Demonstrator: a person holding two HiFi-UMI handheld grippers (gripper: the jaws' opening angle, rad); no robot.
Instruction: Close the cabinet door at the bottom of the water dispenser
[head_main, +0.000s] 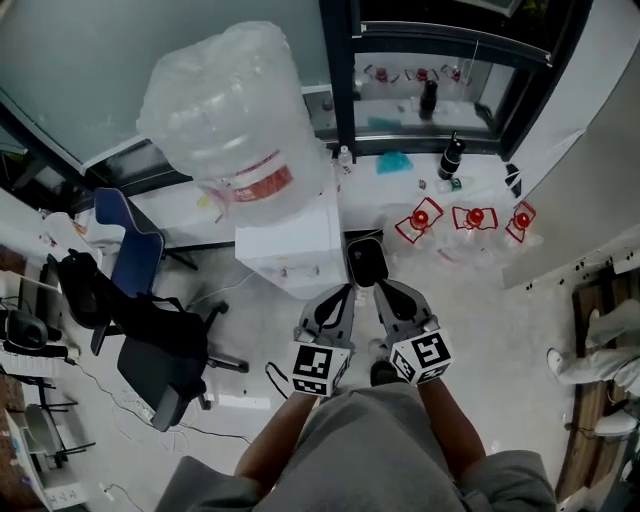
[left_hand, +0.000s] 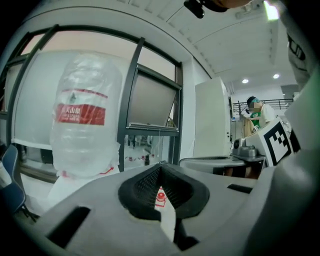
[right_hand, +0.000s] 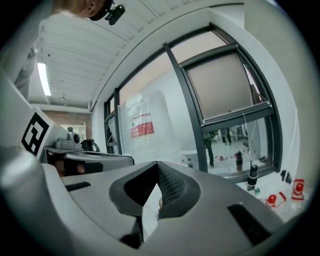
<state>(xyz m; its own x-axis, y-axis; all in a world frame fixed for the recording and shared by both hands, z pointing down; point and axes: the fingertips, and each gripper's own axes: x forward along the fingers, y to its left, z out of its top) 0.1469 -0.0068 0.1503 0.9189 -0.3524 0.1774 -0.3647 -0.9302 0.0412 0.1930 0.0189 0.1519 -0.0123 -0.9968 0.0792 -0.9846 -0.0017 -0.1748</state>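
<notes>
The white water dispenser (head_main: 300, 240) stands just ahead of me, seen from above, with a big plastic-wrapped bottle (head_main: 235, 120) on top. Its bottom cabinet door is hidden from this angle. My left gripper (head_main: 343, 292) and right gripper (head_main: 382, 288) are side by side close to my body, a little right of the dispenser and apart from it. Both are shut with nothing between the pads. In the left gripper view the left gripper (left_hand: 160, 167) points level past the bottle (left_hand: 85, 120). The right gripper (right_hand: 157, 165) looks towards the bottle (right_hand: 147, 135) and the window.
A blue chair (head_main: 130, 250) and a black office chair (head_main: 160, 340) stand left of the dispenser. Red-capped containers (head_main: 470, 220) and black bottles (head_main: 452, 155) sit on the floor by the window frame (head_main: 340, 70). A dark object (head_main: 366, 260) lies beside the dispenser. A person (left_hand: 255, 112) stands in the distance.
</notes>
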